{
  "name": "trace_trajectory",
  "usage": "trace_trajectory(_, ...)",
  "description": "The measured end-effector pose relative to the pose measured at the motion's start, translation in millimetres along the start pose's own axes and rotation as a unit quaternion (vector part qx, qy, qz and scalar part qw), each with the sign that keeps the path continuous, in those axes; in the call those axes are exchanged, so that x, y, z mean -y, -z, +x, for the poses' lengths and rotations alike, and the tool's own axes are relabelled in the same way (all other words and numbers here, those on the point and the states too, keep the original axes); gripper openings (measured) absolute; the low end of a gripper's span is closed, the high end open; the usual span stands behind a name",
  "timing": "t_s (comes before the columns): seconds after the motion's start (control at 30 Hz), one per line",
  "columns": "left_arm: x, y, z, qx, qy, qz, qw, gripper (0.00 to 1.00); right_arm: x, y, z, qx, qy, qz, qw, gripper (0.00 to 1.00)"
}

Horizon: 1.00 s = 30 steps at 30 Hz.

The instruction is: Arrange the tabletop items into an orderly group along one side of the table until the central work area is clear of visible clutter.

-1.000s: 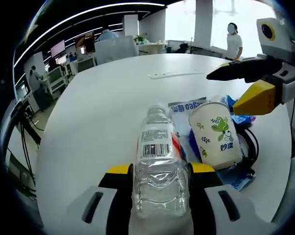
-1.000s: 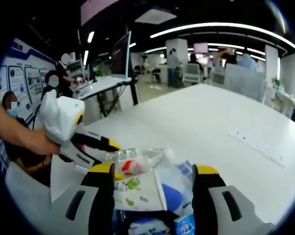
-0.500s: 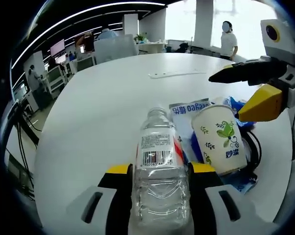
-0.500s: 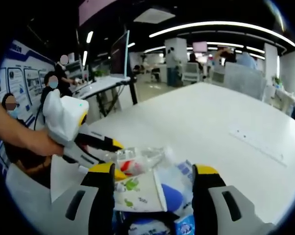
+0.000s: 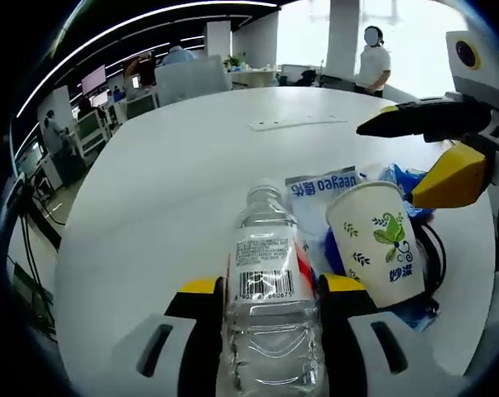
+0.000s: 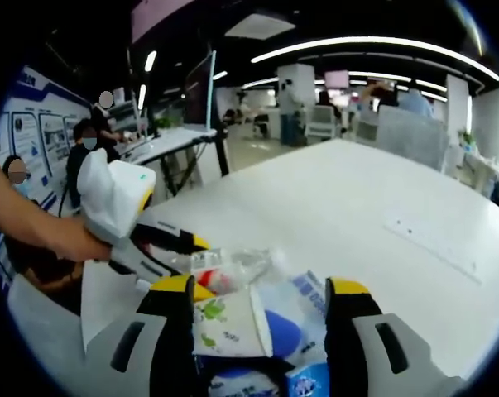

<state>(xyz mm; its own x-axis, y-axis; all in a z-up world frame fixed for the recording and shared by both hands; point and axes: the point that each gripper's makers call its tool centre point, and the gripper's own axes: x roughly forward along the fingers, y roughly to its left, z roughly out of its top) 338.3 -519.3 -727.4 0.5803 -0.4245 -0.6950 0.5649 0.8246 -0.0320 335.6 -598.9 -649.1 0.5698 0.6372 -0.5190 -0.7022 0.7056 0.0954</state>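
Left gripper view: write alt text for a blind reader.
The left gripper grips a clear plastic water bottle between its fingers over a white table. Right of it stands a paper cup on blue packets, with the right gripper above.

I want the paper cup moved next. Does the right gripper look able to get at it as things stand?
Probably yes. The right gripper is open, and the paper cup lies tipped between its jaws with nothing over it. The water bottle, held in the left gripper, sits close beside the cup and might get nudged.
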Motion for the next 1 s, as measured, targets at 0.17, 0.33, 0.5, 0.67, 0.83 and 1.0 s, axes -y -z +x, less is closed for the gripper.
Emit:
trace_trajectory(0.17, 0.1, -0.9, 3.3, -0.006, -0.004, 0.0, 1.0, 0.45, -0.6, 0.6, 1.2, -0.001, -0.002, 0.003, 1.0, 0.61)
trace_trajectory(0.33, -0.9, 0.4, 4.5, -0.012, -0.008, -0.003, 0.9999, 0.45, -1.7, -0.2, 2.1, -0.001, -0.003, 0.002, 1.0, 0.61)
trace_trajectory(0.5, -1.5, 1.3, 4.6, -0.016, -0.006, -0.011, 0.9998, 0.45, -0.6, -2.5, 3.1, 0.0, -0.004, 0.002, 1.0, 0.61)
trace_trajectory(0.67, -1.7, 0.6, 4.2, -0.016, -0.001, -0.02, 0.9997, 0.44, -1.0, -5.0, 3.7, 0.001, -0.004, 0.0, 1.0, 0.61)
trace_trajectory(0.83, -2.3, -0.8, 2.4, -0.009, 0.004, -0.035, 0.9993, 0.42, -1.8, -6.3, 5.7, 0.0, -0.005, 0.001, 1.0, 0.6)
trace_trajectory(1.0, -2.2, -1.2, 2.1, -0.007, 0.003, -0.035, 0.9994, 0.41, -3.1, -6.7, 9.9, -0.004, -0.008, 0.0, 1.0, 0.6)
